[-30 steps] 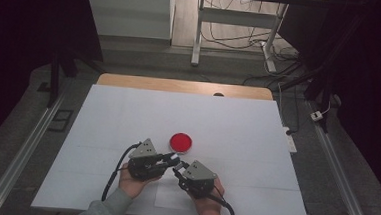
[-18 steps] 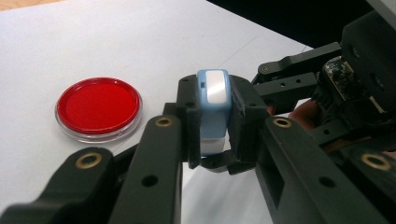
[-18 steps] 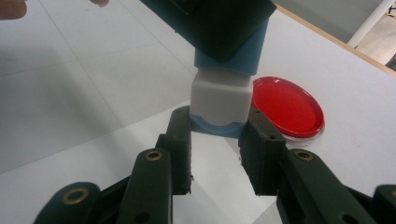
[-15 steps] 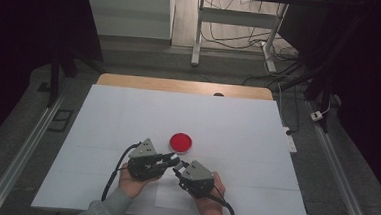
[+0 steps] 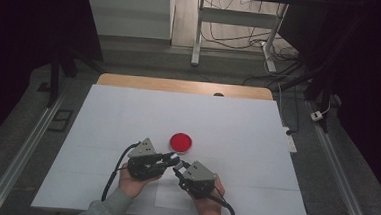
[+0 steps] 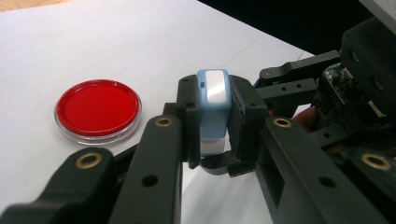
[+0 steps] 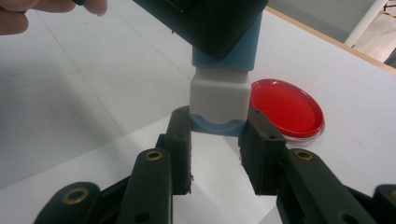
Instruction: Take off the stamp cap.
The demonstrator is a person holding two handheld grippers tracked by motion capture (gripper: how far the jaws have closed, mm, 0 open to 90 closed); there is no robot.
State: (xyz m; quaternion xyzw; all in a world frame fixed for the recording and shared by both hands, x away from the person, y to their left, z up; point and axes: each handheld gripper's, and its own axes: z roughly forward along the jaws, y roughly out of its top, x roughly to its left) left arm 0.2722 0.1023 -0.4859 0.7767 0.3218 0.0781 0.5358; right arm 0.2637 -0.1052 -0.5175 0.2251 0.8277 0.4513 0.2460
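Your left tool [image 6: 212, 123] and right tool [image 7: 218, 151] both clamp the small blue-and-white block [image 6: 212, 100] between them, just above the bench [image 5: 238, 120], near the red dish [image 5: 181, 142].

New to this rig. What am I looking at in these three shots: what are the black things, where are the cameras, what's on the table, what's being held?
There is no robot arm here: a person holds a hand-operated two-jaw tool in each hand, the left gripper and the right gripper. The high view looks down on the white table from above the person's side. The other two pictures come from cameras riding on each gripper, looking along its own black fingers. On the table lies a round red dish with a clear rim, just beyond the grippers. Both grippers are shut on one small blue and white block: the left grips its blue part, the right its other end, below the white section, so it spans between them above the table.
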